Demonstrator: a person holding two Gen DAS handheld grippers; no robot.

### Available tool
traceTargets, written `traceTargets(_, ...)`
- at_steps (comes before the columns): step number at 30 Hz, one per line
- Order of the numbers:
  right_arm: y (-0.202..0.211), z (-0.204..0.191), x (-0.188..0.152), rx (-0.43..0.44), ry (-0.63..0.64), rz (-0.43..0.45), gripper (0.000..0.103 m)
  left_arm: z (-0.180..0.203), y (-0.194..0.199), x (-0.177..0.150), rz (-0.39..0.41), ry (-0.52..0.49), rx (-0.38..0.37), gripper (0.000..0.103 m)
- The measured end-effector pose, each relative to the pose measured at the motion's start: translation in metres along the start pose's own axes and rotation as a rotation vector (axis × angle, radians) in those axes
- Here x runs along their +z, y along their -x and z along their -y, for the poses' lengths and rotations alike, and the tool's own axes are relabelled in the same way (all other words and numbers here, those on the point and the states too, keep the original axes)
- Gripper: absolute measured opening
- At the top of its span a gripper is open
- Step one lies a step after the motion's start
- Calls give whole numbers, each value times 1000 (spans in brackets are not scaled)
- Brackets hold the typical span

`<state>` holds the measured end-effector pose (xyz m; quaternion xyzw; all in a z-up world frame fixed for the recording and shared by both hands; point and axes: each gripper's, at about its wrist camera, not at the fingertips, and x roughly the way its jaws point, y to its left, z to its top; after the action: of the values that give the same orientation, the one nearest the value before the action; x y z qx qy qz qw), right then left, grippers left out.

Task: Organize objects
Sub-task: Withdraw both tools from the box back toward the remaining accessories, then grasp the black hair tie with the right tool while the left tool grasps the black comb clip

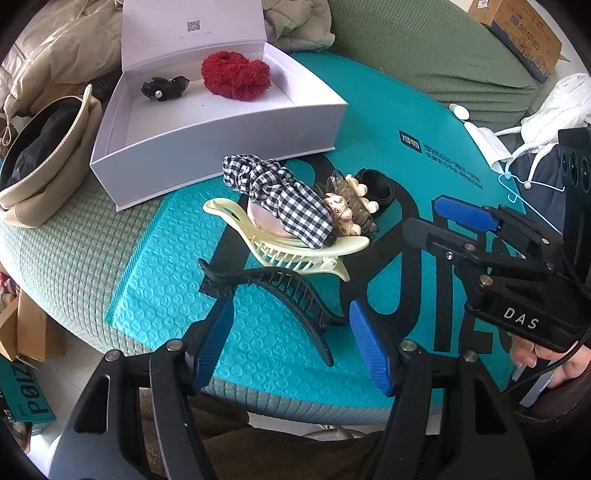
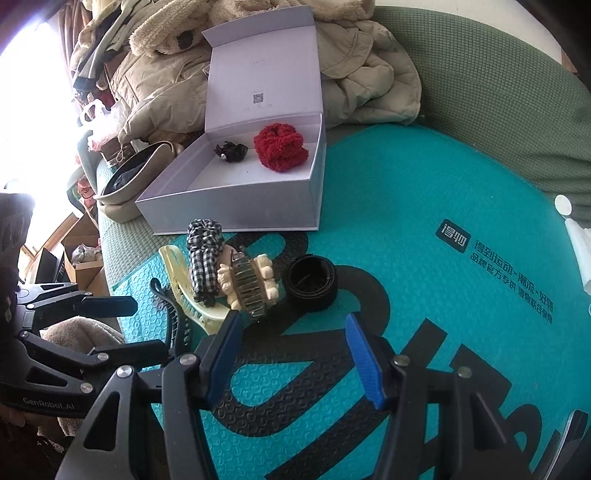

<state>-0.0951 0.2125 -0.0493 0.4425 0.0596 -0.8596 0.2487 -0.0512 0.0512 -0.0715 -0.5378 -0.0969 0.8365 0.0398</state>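
Hair accessories lie piled on a teal bubble mailer [image 1: 166, 280]: a black claw clip [image 1: 284, 291], a cream claw clip [image 1: 295, 247], a checked scrunchie [image 1: 273, 188], a brown clip with cream bears [image 1: 351, 210] and a black band [image 1: 380, 188]. My left gripper [image 1: 291, 343] is open, its blue pads either side of the black claw clip's near end, not pressing it. My right gripper [image 2: 291, 354] is open and empty, just short of the bear clip [image 2: 251, 284] and black band [image 2: 312, 282]. Behind stands an open white box [image 1: 221, 147] holding a red scrunchie [image 1: 236, 75] and a small black clip [image 1: 164, 88].
A beige bag [image 1: 51, 166] sits left of the box, with coats [image 2: 369, 74] heaped behind. A cardboard box [image 1: 524, 33], white clothing [image 1: 554, 107] and a hanger [image 1: 517, 188] lie at the right. The green cushion [image 1: 66, 266] drops off at the near left edge.
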Motion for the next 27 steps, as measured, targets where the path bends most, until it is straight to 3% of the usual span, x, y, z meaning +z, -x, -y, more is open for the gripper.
traceTargets(8,-17,5,9,-22,4,-2,58,-11,-18,6,-12,17,33,64)
traceTargets(22,-45,5,28,-10,-12,8,58,-65,-13,4,-3,99,124,64)
traceTargets(27,-49,5,35,1,-23,18,58,-71,-11,4,4,125,109,64)
